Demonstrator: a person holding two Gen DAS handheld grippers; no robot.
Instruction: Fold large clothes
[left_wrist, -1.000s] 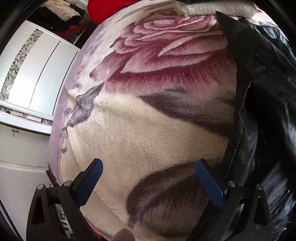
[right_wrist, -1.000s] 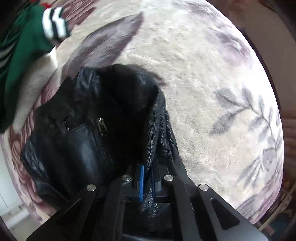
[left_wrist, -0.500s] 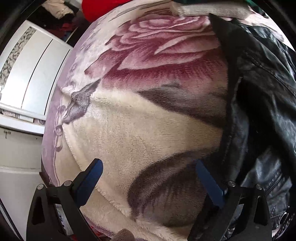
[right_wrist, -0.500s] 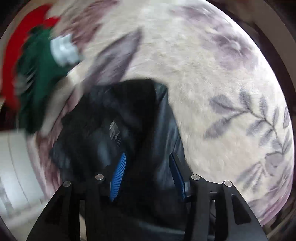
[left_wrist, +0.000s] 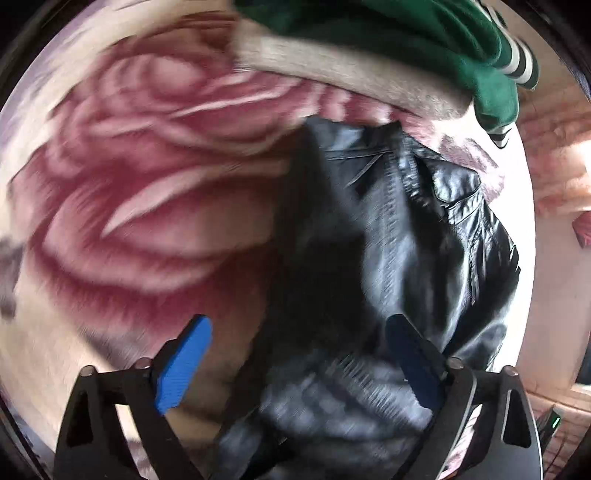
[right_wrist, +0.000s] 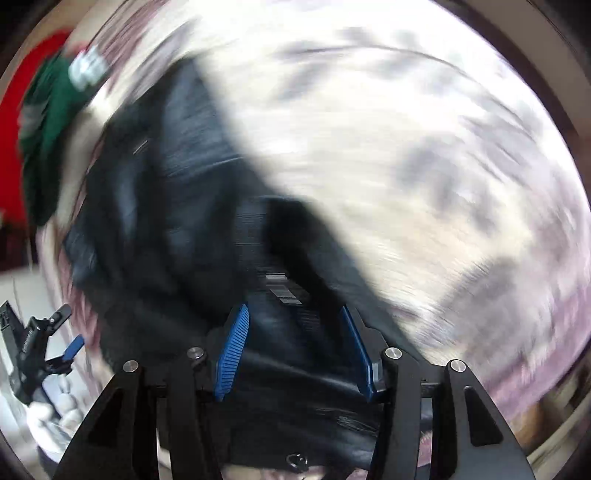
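Observation:
A black leather jacket (left_wrist: 406, 229) lies crumpled on a fleece blanket printed with a rose (left_wrist: 147, 184). My left gripper (left_wrist: 298, 325) hangs over the jacket's left edge. Its jaws are wide and closing, and jacket leather lies below the gap without touching either pad. My right gripper (right_wrist: 293, 312) points down over the jacket (right_wrist: 184, 221), half open. The dark leather lies between its blue pads, which do not press on it. The left gripper (right_wrist: 70, 328) also shows at the lower left of the right wrist view, held by a gloved hand (right_wrist: 51, 406). Both views are motion-blurred.
A green garment with white-striped cuffs (left_wrist: 424, 44) lies on a beige garment (left_wrist: 332, 70) at the blanket's far side. In the right wrist view the green garment (right_wrist: 48, 122) sits beside something red (right_wrist: 14, 110). Pale blanket (right_wrist: 406, 166) spreads to the right of the jacket.
My right gripper let go of the jacket, opened, and moved along it. My left gripper swung from the bare blanket to over the jacket's edge, with its jaws slightly narrower.

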